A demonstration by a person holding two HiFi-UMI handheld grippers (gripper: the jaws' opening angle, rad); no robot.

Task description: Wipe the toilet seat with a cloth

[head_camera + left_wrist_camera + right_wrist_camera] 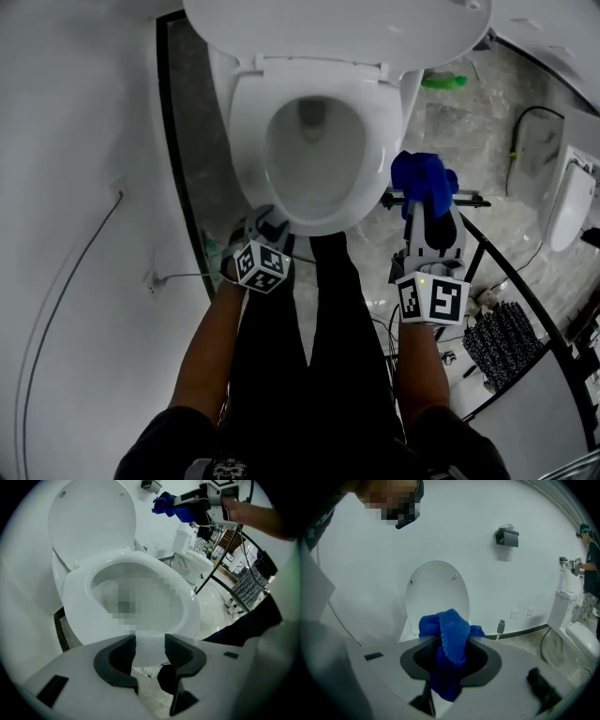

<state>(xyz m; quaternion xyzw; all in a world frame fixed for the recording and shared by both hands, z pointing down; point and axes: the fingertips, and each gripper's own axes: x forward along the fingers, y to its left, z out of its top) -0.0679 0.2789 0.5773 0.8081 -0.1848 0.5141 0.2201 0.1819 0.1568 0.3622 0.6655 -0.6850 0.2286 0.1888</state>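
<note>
The white toilet seat (248, 122) lies down on the bowl, with the lid (328, 28) raised behind it. My left gripper (267, 227) sits at the seat's front left edge. In the left gripper view its jaws (150, 641) stand wide apart and the seat's front rim (75, 602) shows in the gap; I see no pad pressing on it. My right gripper (427, 195) hovers to the right of the bowl, level with its front half, shut on a bunched blue cloth (422, 176). In the right gripper view the cloth (451, 625) hangs down between the jaws (451, 640), facing the lid (436, 590).
A curved white wall (84, 187) with a thin cable (56, 300) closes the left side. At the right are a green object (442, 82), a second white fixture (567, 202), a black rail (525, 291) and a dark bristly mat (502, 342). A paper holder (507, 537) hangs on the wall.
</note>
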